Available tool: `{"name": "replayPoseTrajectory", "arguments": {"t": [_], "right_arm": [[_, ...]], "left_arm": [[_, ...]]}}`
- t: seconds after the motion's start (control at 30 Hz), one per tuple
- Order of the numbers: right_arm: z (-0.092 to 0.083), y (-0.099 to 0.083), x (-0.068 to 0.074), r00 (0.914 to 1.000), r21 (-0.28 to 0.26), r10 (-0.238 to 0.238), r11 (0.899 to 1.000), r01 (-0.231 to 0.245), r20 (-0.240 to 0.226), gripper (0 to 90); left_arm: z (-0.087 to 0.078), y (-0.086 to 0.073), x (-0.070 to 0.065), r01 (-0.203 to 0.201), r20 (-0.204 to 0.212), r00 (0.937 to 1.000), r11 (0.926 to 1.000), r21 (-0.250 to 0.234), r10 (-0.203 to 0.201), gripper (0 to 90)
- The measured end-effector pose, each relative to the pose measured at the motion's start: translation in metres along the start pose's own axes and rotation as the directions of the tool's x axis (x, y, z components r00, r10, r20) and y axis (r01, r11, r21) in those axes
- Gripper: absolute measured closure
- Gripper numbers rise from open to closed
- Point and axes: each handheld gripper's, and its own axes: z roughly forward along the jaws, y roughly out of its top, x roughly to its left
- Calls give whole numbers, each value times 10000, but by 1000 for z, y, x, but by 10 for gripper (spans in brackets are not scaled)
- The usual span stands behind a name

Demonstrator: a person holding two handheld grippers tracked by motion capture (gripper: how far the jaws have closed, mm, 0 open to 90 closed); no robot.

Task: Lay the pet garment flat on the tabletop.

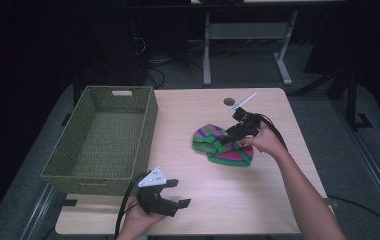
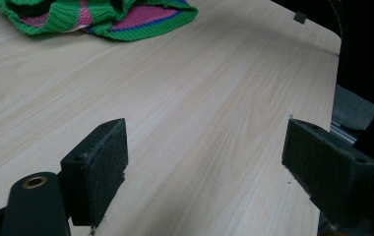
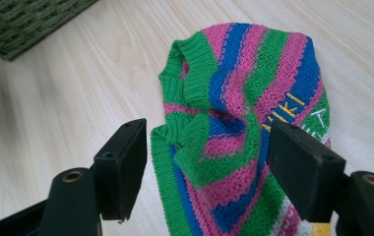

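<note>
- I hold two grippers, one in each hand, at one pale wooden table [image 1: 218, 200].
- My right gripper [image 1: 229, 138] sits over one knitted garment [image 1: 223, 145], striped in green, pink and blue, which lies crumpled on the table right of centre.
- In the right gripper view, its two black jaws stand apart with the garment [image 3: 234, 118] between and below them; I cannot tell whether they touch the knit.
- Yellow stitched letters run along one pink stripe of the garment; I can make out "IKI", and a paler "A" beside them. The rest is hidden behind the jaw.
- My left gripper [image 1: 175, 194] rests near the front edge of the table, well apart from the garment, with a grey three-cornered plate on top.
- In the left gripper view, its two padded jaws are spread wide over bare wood, holding nothing.
- One green woven basket [image 1: 63, 167] stands on the left side of the table, with one slot handle in its far wall.
</note>
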Motion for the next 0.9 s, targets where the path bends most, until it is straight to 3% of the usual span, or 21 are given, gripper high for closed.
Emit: {"name": "replayPoseTrajectory", "arguments": {"t": [0.4, 0.57, 0.77, 0.9], "right_arm": [[19, 1, -6, 9990, 449, 95, 9989, -115, 434, 344], [30, 0, -8, 9954, 823, 203, 9962, -280, 937, 396], [37, -1, -7, 9929, 936, 246, 9950, -357, 1164, 425], [47, -5, -5, 9904, 1090, 175, 9935, -326, 1370, 490]], "left_arm": [[1, 0, 0, -42, 39, 10000, 10000, 52, 42, 172], [3, 0, -1, -59, 94, 9999, 9999, 108, 58, 173], [2, 0, -1, -60, 92, 9999, 9999, 84, 60, 173], [3, 0, -1, -80, 105, 9999, 9999, 121, 79, 173]]}}
